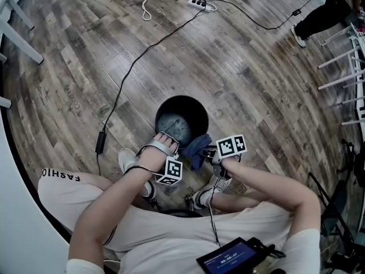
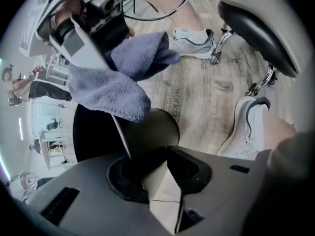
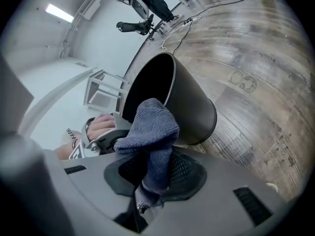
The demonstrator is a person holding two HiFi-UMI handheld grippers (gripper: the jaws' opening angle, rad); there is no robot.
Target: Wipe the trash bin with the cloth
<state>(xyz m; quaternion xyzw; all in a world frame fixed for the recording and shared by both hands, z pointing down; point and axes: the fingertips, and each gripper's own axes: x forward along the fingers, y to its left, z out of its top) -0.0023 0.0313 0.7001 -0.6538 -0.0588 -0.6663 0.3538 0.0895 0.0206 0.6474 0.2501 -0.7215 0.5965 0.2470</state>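
The black trash bin [image 1: 181, 121] stands open on the wood floor in front of my knees; its inside looks scuffed grey. My left gripper [image 1: 169, 146] points down at the bin's near rim. In the left gripper view the thin rim [image 2: 121, 134] runs in between the jaws, and floor shows in a gap beside the right pad. My right gripper [image 1: 209, 152] is beside the bin's near right side, shut on a blue-grey cloth [image 1: 197, 149]. The cloth [image 3: 153, 136] bunches up out of the jaws in front of the bin [image 3: 189, 109]. It hangs above the rim as a cloth [image 2: 115, 80].
A black cable [image 1: 128, 73] crosses the floor to a power strip [image 1: 203, 4]. White table legs [image 1: 17, 30] stand at the left and white racks [image 1: 348, 67] at the right. A bystander's shoe [image 1: 299, 37] is far right. My shoes [image 1: 128, 158] and a stool base [image 2: 246, 31] are close.
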